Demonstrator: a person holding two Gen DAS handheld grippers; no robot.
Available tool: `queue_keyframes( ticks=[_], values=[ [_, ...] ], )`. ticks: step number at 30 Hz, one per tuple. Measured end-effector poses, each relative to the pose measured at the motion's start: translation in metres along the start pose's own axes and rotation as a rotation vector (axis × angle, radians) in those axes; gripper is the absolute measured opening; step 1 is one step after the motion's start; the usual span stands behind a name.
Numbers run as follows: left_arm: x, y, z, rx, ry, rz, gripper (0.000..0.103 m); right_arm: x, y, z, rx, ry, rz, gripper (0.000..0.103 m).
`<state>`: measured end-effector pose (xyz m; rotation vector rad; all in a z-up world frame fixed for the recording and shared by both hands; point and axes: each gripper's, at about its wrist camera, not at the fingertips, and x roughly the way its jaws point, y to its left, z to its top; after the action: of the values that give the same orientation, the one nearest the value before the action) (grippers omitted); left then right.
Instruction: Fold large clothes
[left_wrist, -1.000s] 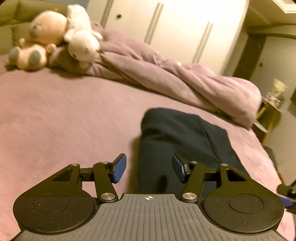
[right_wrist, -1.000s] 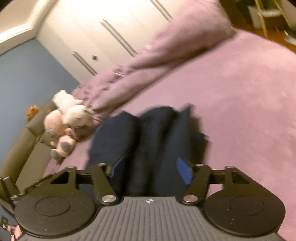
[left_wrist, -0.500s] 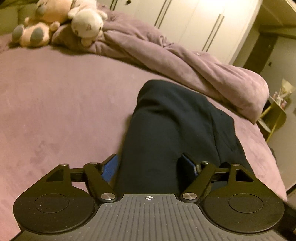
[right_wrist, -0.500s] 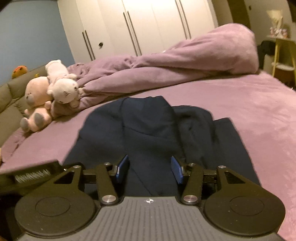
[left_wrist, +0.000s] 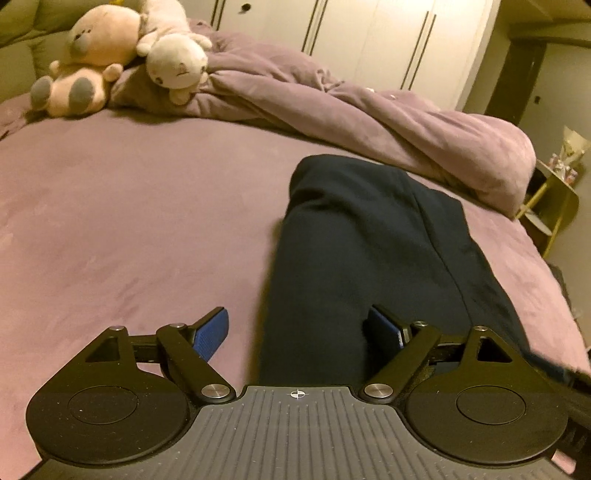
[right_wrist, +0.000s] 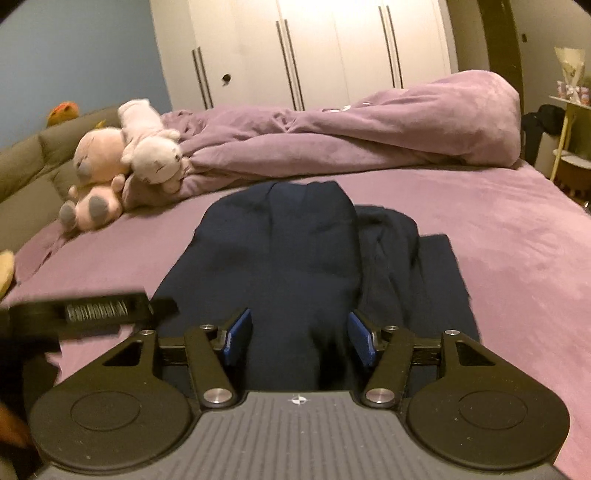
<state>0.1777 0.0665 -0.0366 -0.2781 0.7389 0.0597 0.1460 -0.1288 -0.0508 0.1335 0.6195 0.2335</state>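
A dark navy garment (left_wrist: 362, 240) lies folded lengthwise on the purple bed (left_wrist: 129, 221). My left gripper (left_wrist: 297, 332) hovers over its near left edge, and its jaws are opening. The left pad is over bare sheet and the right pad over cloth, with neither pressing. In the right wrist view the garment (right_wrist: 288, 251) shows a folded-over layer with loose cloth at its right side. My right gripper (right_wrist: 300, 336) is low over the near end, jaws opening. Cloth lies between the pads, ungripped. The left gripper's body (right_wrist: 99, 312) shows at the left.
A rumpled purple duvet (left_wrist: 369, 118) lies along the far side of the bed. Two plush toys (left_wrist: 85, 66) sit at the far left by an olive headboard (right_wrist: 33, 162). White wardrobe doors (right_wrist: 314, 55) stand behind. A yellow side table (left_wrist: 554, 199) is past the bed's right edge.
The left jaws have spread wider and shifted toward the garment's left edge. The right view has rolled level and drawn back. The garment, bunched a second ago, now lies flat.
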Motion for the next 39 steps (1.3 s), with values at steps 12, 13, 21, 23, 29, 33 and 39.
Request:
queue_keyframes(
  ticks=[12, 13, 21, 23, 29, 33, 39],
  values=[
    [-0.033, -0.007, -0.031, 0.187, 0.044, 0.057, 0.095, -0.009, 0.021, -0.019, -0.125, 0.166, -0.129, 0.065],
    [-0.037, -0.006, -0.034, 0.194, 0.046, 0.058, 0.095, -0.013, 0.023, -0.021, -0.133, 0.182, -0.142, 0.072],
    [-0.065, -0.013, -0.08, 0.307, 0.161, 0.119, 0.093, -0.048, 0.019, -0.073, -0.063, 0.455, -0.168, 0.09],
    [-0.07, -0.013, -0.08, 0.285, 0.161, 0.142, 0.096, -0.058, 0.022, -0.073, -0.053, 0.472, -0.175, 0.099],
    [-0.091, -0.019, -0.055, 0.253, 0.144, 0.166, 0.097, -0.086, 0.035, -0.039, -0.042, 0.405, -0.232, 0.099],
    [-0.106, -0.022, -0.046, 0.249, 0.123, 0.153, 0.097, -0.102, 0.041, -0.02, -0.035, 0.349, -0.249, 0.099],
    [-0.112, -0.028, -0.036, 0.272, 0.114, 0.125, 0.097, -0.101, 0.044, -0.003, -0.022, 0.379, -0.244, 0.099]
  ],
)
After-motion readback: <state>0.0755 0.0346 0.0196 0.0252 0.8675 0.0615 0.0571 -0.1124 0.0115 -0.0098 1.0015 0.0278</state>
